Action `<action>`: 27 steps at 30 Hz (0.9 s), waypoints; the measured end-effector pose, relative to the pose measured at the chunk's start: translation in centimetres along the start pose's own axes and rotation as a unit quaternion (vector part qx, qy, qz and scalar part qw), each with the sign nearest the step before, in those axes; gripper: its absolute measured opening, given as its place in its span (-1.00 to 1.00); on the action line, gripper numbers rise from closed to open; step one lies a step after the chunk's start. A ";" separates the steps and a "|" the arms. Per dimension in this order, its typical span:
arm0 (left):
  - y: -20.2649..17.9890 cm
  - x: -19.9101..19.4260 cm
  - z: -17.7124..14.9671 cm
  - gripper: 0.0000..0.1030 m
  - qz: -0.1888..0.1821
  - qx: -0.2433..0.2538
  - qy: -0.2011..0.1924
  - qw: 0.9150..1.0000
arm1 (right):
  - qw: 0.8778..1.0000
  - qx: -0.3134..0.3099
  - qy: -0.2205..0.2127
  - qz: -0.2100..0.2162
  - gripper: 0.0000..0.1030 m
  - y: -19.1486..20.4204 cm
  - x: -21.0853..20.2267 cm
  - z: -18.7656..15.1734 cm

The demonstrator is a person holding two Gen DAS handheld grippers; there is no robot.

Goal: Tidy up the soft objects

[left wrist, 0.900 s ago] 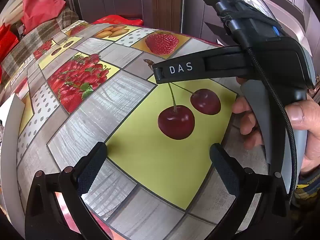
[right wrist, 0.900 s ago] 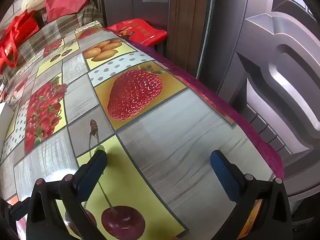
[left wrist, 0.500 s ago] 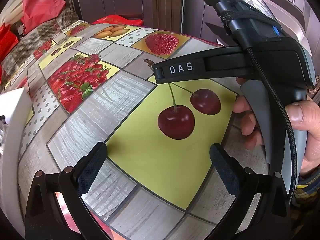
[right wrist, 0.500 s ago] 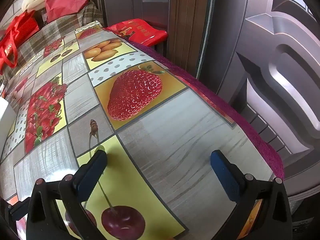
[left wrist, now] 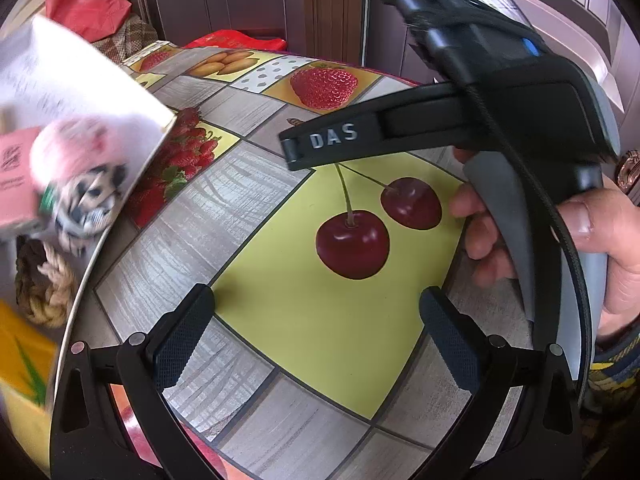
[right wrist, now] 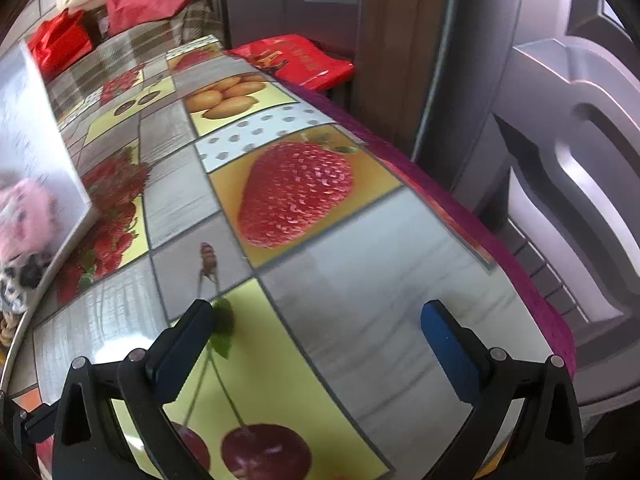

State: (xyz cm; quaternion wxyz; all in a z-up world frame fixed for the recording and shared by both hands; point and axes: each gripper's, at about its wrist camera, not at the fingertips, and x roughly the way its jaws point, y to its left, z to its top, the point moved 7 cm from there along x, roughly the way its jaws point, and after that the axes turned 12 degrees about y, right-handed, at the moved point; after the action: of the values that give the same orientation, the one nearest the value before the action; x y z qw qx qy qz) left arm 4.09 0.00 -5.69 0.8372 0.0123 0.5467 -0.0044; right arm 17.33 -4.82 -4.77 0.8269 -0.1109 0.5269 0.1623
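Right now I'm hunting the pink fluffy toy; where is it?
Left wrist view, far left: pink fluffy toy inside the translucent box, above the spotted cloth.

The counter wears a patchwork of grey woodgrain squares, yellow panels with dark red cherries, red strawberries on orange, and white with grey dots. At the left a translucent white box carries a fluffy pink toy, a black-and-white spotted one, a pink pack and a tan-and-brown braided rope. Both tools are black; the right tool shows a blue pad.
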 end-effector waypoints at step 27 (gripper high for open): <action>0.0 0.0 0.0 0.99 -0.001 0.000 -0.001 1.000 | 1.000 -0.002 0.002 0.007 1.00 1.0 0.3 0.1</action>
State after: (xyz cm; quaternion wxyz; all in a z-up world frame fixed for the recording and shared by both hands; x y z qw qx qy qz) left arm 4.14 0.04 -5.68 0.8376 0.0120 0.5462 -0.0052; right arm 17.17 -3.77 -5.02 0.8244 -0.1097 0.5289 0.1688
